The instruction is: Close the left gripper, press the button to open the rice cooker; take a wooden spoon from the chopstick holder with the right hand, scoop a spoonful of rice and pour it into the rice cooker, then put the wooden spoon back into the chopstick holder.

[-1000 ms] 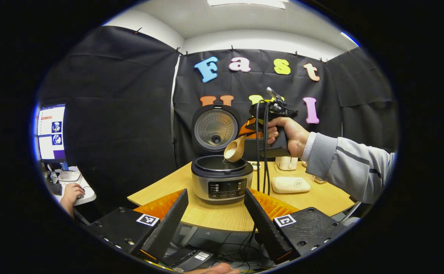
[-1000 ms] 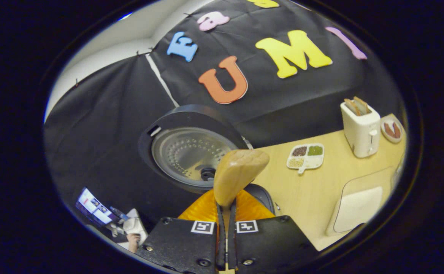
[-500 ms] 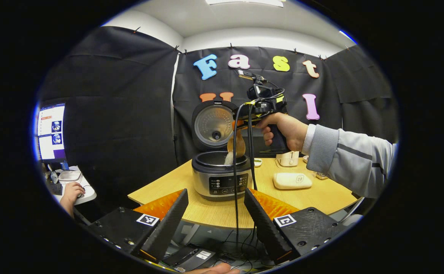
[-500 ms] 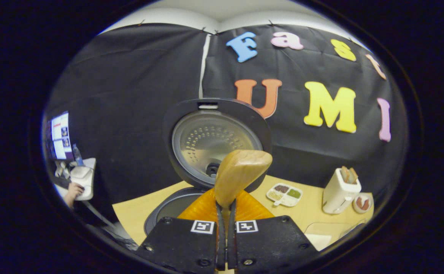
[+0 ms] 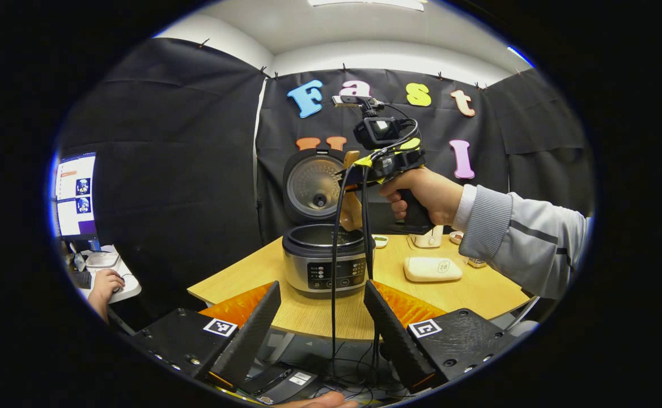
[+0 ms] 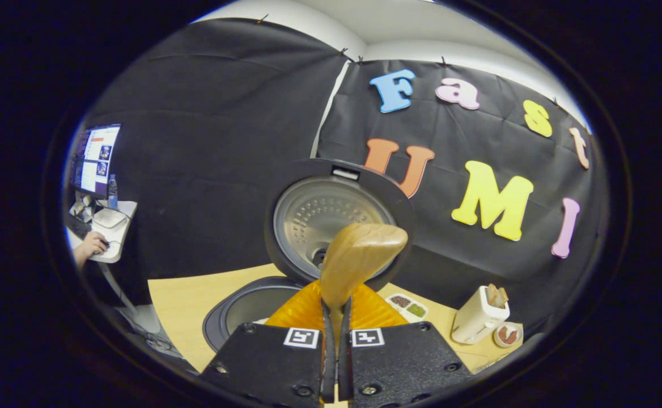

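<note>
Above the open rice cooker [image 5: 324, 258], your right tool [image 6: 336, 317] has both fingers pressed together on the handle of the wooden spoon [image 6: 359, 258], its bowl raised in front of the upright lid [image 6: 336, 218]. From the left gripper view you can see that same right tool [image 5: 359, 178] held by your hand [image 5: 424, 195] over the pot, the spoon [image 5: 352, 207] hanging with its bowl just above the rim, cables trailing down in front of the cooker. Your left tool [image 5: 322, 314] sits low, off the near edge of the surface [image 5: 467, 292], its fingers spread well apart with nothing between them. The cooker stands near the front edge of the surface, its control panel facing you. Behind it in the right gripper view you see a divided dish of grains [image 6: 409, 306], a white toaster [image 6: 478, 317] with slices in it, and a small plate [image 6: 506, 334] beside the toaster. A pale flat box [image 5: 433, 269] lies to the right of the cooker
</note>
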Demonstrator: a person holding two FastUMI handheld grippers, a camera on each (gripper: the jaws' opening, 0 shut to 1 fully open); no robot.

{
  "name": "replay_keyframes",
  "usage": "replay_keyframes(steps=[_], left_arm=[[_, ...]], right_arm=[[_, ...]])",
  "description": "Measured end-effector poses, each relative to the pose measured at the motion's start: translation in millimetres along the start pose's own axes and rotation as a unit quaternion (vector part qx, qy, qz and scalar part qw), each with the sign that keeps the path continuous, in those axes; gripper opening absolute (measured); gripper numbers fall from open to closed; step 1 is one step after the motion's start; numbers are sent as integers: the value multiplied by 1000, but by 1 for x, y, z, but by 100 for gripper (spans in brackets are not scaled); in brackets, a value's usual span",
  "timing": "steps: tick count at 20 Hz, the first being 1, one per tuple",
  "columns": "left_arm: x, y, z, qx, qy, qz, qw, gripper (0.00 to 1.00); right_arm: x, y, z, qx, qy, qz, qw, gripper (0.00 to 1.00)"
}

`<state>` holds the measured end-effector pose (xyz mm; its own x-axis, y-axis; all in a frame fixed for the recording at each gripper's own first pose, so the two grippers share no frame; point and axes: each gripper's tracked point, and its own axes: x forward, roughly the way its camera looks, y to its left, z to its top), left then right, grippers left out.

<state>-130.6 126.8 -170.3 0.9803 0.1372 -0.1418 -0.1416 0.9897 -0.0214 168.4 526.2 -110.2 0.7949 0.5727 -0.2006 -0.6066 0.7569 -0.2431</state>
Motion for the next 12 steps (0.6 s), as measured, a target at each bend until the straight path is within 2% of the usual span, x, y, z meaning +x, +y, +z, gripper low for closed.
replay_keyframes(steps=[6,12], left_arm=[[-4,-9,3,-2,-1,-4,1000,94],[1,-35,9,2,-4,-18,1000,94]], right_arm=[[-35,-47,5,37,-6,-10,999,7],[-91,-130,7,76,-22,-50,996,8]])
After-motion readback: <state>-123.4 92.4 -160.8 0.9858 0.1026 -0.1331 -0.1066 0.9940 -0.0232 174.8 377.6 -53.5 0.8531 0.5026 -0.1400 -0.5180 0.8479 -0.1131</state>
